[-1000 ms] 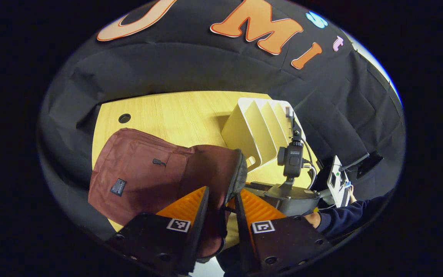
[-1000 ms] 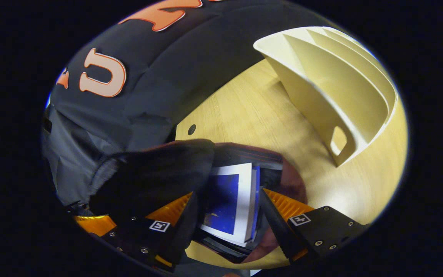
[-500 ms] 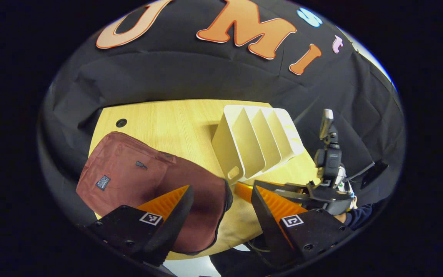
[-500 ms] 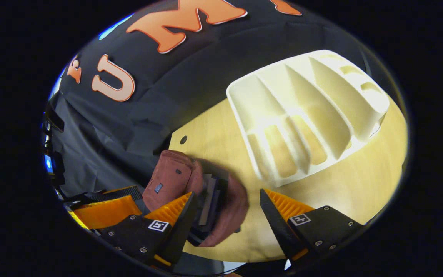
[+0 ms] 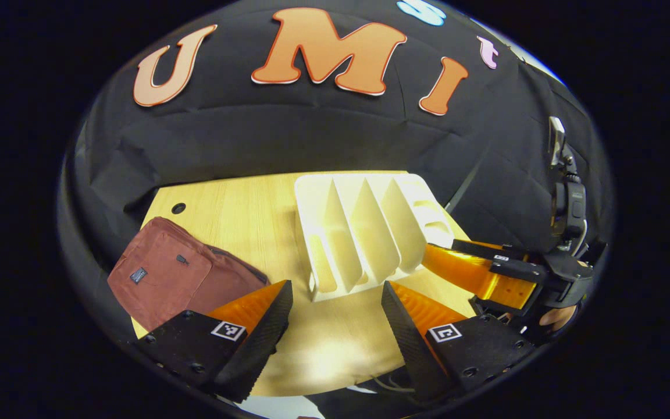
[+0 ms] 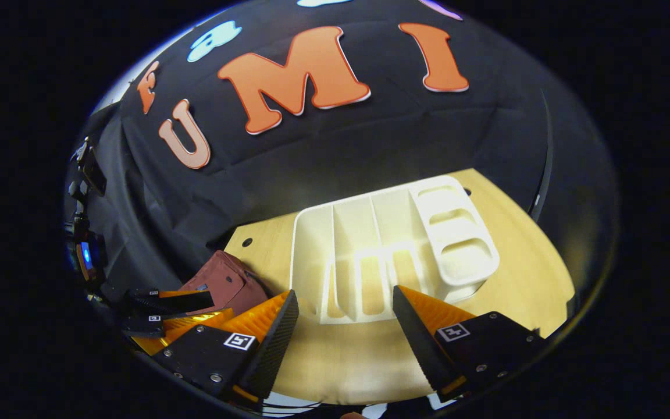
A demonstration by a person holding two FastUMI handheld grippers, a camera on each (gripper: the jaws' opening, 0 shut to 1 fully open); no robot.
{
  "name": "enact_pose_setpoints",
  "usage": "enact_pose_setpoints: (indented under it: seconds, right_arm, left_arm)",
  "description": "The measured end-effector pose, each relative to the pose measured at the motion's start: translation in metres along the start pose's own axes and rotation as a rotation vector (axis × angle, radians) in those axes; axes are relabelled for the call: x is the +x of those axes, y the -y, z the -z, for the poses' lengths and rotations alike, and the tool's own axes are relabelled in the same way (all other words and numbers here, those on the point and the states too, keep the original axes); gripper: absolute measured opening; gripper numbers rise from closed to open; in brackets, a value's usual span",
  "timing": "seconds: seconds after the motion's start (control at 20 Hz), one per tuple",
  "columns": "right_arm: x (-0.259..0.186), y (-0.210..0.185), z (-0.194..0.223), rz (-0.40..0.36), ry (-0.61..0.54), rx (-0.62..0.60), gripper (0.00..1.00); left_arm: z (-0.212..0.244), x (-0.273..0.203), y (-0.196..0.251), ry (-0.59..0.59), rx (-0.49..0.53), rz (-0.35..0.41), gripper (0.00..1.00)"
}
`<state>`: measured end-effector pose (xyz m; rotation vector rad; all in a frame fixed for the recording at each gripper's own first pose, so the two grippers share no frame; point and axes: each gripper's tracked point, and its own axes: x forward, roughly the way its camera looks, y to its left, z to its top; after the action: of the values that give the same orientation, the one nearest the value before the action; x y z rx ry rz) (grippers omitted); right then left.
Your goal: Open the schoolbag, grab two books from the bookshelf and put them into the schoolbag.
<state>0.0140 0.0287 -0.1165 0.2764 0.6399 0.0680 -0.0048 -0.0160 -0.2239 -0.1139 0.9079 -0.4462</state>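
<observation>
The dark red schoolbag (image 5: pixel 178 276) lies flat at the left end of the wooden table (image 5: pixel 248 203), its front pocket facing up. In the right gripper view the schoolbag (image 6: pixel 221 282) peeks out beside the rack. The white slotted bookshelf (image 5: pixel 364 233) stands mid-table with bare slots; the bookshelf (image 6: pixel 381 244) also faces the right gripper. My left gripper (image 5: pixel 335 297) is open above the table's near edge, holding nothing. My right gripper (image 6: pixel 344 302) is open too, raised in front of the shelf. The other gripper (image 5: pixel 486 273) shows at the right of the left gripper view.
A round cable hole (image 5: pixel 178 208) sits in the table's far left corner. A hand (image 5: pixel 556 317) holds the other gripper at the right. The booth's black cloth wall hangs behind the table. Bare tabletop (image 6: pixel 515 256) lies right of the shelf.
Both grippers pulled up and back from the schoolbag. The left one let go of the bag's edge and opened. The book went into the bag, which now lies flat.
</observation>
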Motion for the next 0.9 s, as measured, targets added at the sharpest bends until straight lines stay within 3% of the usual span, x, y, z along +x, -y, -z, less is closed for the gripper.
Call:
enact_pose_setpoints:
  seconds: [0.3,0.45,0.65,0.9]
  right_arm:
    - [-0.055,0.043,-0.081,0.041,0.299,-0.203,0.97]
    - [-0.078,0.051,-0.105,0.038,0.396,-0.266,0.97]
    - [-0.092,0.055,-0.11,0.012,0.438,-0.286,0.97]
    - [-0.097,0.049,-0.115,0.023,0.46,-0.248,0.97]
  left_arm:
    - [-0.044,-0.022,0.034,0.278,-0.009,-0.164,0.98]
    - [-0.062,-0.043,0.037,0.451,-0.007,-0.237,0.98]
    - [-0.074,-0.07,0.044,0.603,0.003,-0.304,0.97]
    - [-0.089,-0.092,0.047,0.695,0.009,-0.31,0.97]
